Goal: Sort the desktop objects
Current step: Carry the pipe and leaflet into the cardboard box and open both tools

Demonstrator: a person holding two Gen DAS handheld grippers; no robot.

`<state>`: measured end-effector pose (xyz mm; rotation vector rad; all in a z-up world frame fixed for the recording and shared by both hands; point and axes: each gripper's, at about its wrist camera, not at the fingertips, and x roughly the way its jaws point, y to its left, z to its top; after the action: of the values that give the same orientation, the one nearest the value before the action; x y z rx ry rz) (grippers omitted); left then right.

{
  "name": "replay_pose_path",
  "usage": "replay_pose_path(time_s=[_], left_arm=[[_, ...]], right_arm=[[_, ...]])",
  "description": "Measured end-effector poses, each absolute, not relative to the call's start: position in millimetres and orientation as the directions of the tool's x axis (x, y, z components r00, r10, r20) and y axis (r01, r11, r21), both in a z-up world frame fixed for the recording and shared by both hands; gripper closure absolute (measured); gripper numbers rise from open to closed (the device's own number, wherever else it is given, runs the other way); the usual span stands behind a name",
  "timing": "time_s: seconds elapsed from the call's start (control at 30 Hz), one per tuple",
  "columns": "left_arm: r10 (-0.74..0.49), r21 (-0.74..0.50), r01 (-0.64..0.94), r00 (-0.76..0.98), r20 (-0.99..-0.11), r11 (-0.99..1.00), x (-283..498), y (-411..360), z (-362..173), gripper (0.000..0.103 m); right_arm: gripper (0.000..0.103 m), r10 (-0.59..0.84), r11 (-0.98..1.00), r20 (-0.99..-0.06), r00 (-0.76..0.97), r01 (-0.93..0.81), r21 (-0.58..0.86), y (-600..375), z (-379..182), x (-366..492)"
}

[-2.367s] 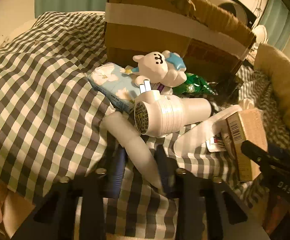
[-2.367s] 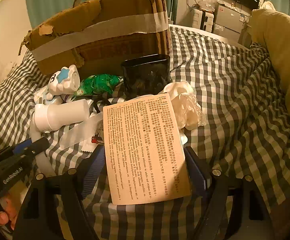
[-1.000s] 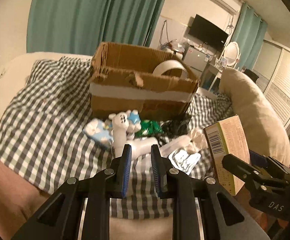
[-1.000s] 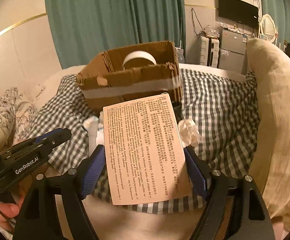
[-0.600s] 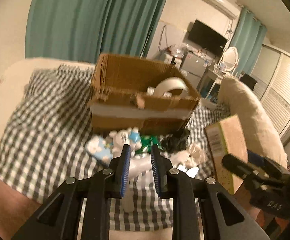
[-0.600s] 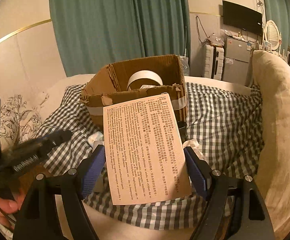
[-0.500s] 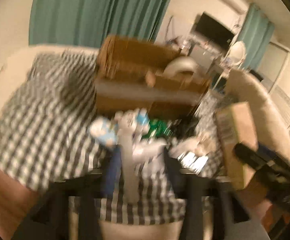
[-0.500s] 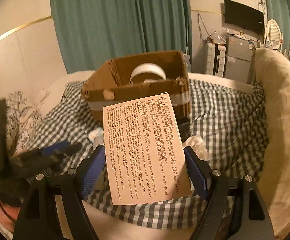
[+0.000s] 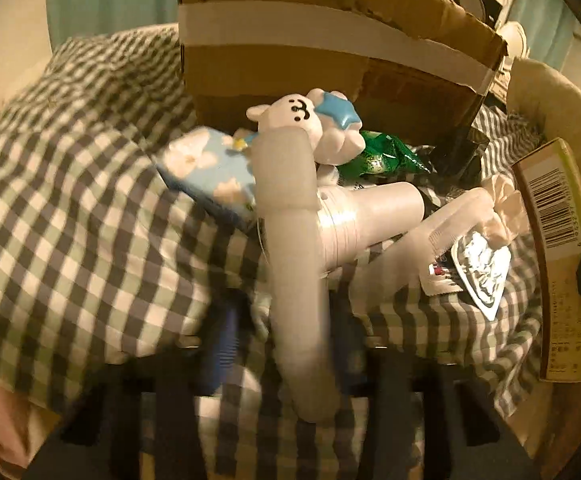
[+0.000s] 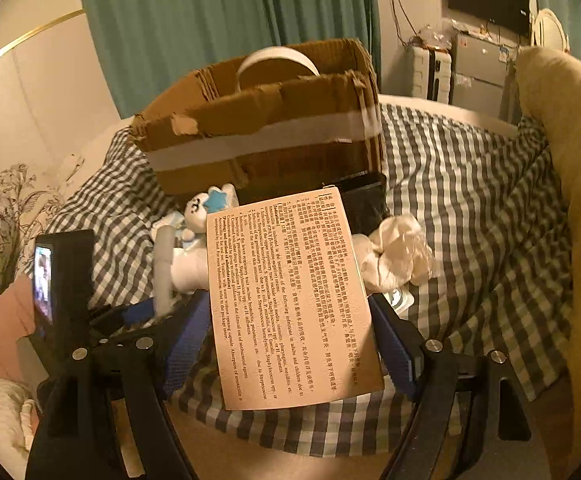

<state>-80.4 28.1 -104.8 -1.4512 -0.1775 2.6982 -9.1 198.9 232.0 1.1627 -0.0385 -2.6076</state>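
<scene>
Since half a second ago, the left gripper [image 9: 282, 336] has dropped close to the clutter, its blue jaws clamped on a long white plastic tube [image 9: 294, 264]. Right gripper [image 10: 290, 320] holds a flat printed beige carton [image 10: 290, 300] between closed jaws, raised in front of the torn brown cardboard box [image 10: 266, 136]. Directly before that box lie a white cartoon bear figure [image 9: 314, 124], a green foil packet [image 9: 386, 156] and a white cylindrical bottle [image 9: 362, 220] on the grey checked cloth [image 9: 70, 184].
</scene>
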Motion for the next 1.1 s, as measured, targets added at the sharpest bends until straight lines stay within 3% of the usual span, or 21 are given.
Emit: replay_pose_path(time_s=[0.07,0.4,0.6,0.83,1.1], left_arm=[[0.147,-0.177,-0.001,-0.563,-0.814,-0.984,-76.1,20.7,-99.4,0.084],[0.175,-0.233,-0.024,-0.739,-0.651,-0.972,-46.2,5.4,-15.9,0.085],[0.215,-0.255,-0.078,-0.796,-0.567,-0.964,-69.9,5.2,47.0,0.085],[0.236,-0.258,-0.111,-0.814,-0.53,-0.96,-135.3,-1.2,84.1,0.085],[0.232,-0.25,-0.101,-0.782,-0.579,-0.963,-215.5,-6.3,72.6,0.085]], right_arm=[[0.025,-0.27,-0.959,-0.726,-0.633,0.242,0.146,200.3,231.7,-9.8],[0.025,-0.293,-0.954,-0.657,-0.694,0.259,0.152,194.1,271.7,2.2],[0.025,-0.325,-0.945,-0.59,-0.739,0.283,0.166,190.8,319.2,-18.1],[0.025,-0.335,-0.942,-0.567,-0.753,0.289,0.173,180.0,347.4,-79.2],[0.025,-0.342,-0.94,-0.577,-0.742,0.263,0.218,175.5,335.3,-163.4]])
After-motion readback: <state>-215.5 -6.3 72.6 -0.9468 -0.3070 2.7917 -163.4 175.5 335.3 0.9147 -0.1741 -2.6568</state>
